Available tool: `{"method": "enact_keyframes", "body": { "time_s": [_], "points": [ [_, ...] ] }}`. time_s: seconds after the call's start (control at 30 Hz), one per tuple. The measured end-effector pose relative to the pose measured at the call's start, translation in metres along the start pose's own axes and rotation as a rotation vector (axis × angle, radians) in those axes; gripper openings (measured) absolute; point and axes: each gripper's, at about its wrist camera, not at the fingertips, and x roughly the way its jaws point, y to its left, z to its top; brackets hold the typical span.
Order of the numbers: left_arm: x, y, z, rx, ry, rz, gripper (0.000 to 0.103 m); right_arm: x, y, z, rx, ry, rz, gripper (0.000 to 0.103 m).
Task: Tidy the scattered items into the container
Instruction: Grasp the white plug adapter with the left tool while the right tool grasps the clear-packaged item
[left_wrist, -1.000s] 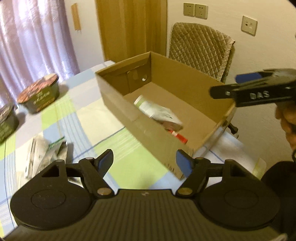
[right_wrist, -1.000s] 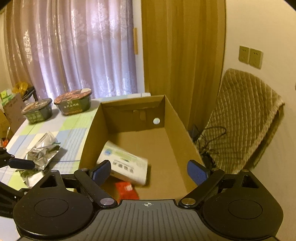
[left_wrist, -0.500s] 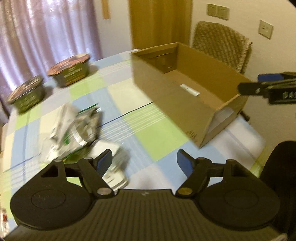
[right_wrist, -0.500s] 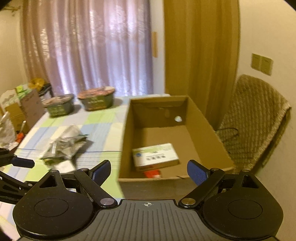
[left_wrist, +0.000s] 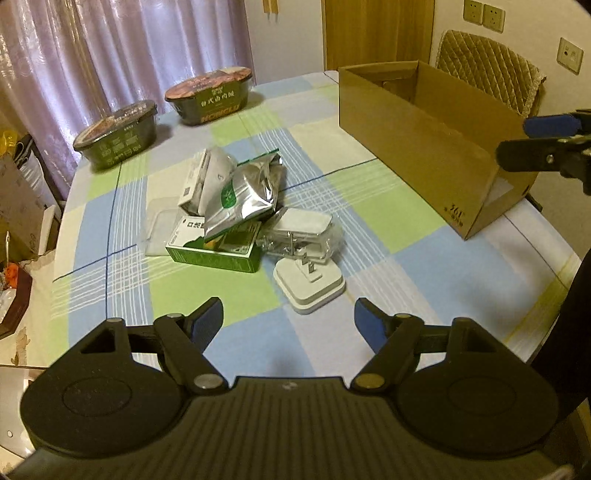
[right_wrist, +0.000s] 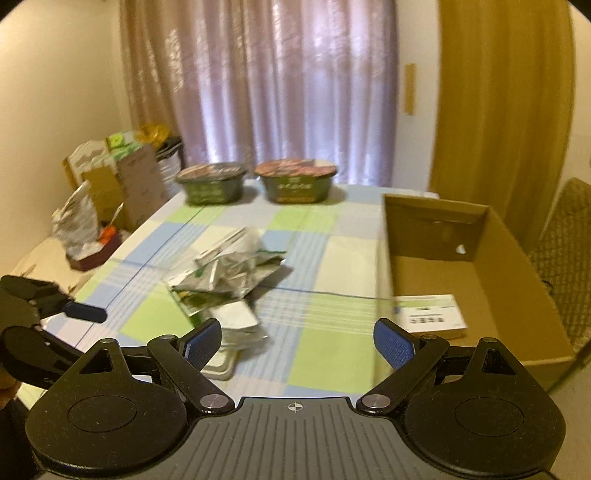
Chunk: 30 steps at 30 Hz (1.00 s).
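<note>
A brown cardboard box (left_wrist: 417, 147) (right_wrist: 524, 273) stands open at the table's right side, and a white and green carton (right_wrist: 430, 312) lies inside it. In the middle of the checked tablecloth lies a heap: a silver foil pouch (left_wrist: 242, 195), a green box (left_wrist: 216, 249), a clear-wrapped white item (left_wrist: 301, 232) and a white plug adapter (left_wrist: 310, 284). My left gripper (left_wrist: 288, 323) is open, just short of the adapter, nothing between its fingers. My right gripper (right_wrist: 297, 338) is open too, hanging between the heap (right_wrist: 229, 280) and the box.
Two dark green instant noodle bowls (left_wrist: 210, 96) (left_wrist: 116, 131) stand at the table's far side by the curtain. A quilted chair (left_wrist: 491, 70) is behind the box. Cartons and bags (right_wrist: 110, 184) crowd the floor left of the table.
Both grippers have swung left, away from the box and toward the heap. The carton that was dropping into the box one second ago now lies flat inside.
</note>
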Motion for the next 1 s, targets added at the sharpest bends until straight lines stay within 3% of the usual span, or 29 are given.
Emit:
{"method": "enact_keyframes", "body": {
  "time_s": [0.33, 0.43, 0.73, 0.77, 0.87, 1.0],
  "points": [
    [0.056, -0.003, 0.000, -0.158, 0.001, -0.041, 0.081, 0.058, 0.015, 0.019, -0.088, 0.063, 0.060, 0.095],
    [0.074, -0.011, 0.002, -0.188, -0.009, -0.022, 0.086, 0.084, 0.012, 0.024, -0.103, 0.112, 0.088, 0.094],
    [0.118, -0.015, -0.002, -0.284, -0.002, 0.002, 0.086, 0.150, 0.006, 0.031, -0.150, 0.257, 0.173, 0.094],
    [0.121, -0.014, -0.002, -0.288, -0.002, 0.001, 0.084, 0.156, 0.006, 0.031, -0.155, 0.268, 0.179, 0.094],
    [0.126, -0.009, -0.004, -0.281, 0.005, -0.003, 0.065, 0.171, 0.009, 0.030, -0.171, 0.300, 0.202, 0.094],
    [0.119, 0.000, -0.010, -0.251, 0.019, -0.016, 0.062, 0.191, 0.015, 0.025, -0.189, 0.340, 0.242, 0.094]
  ]
}}
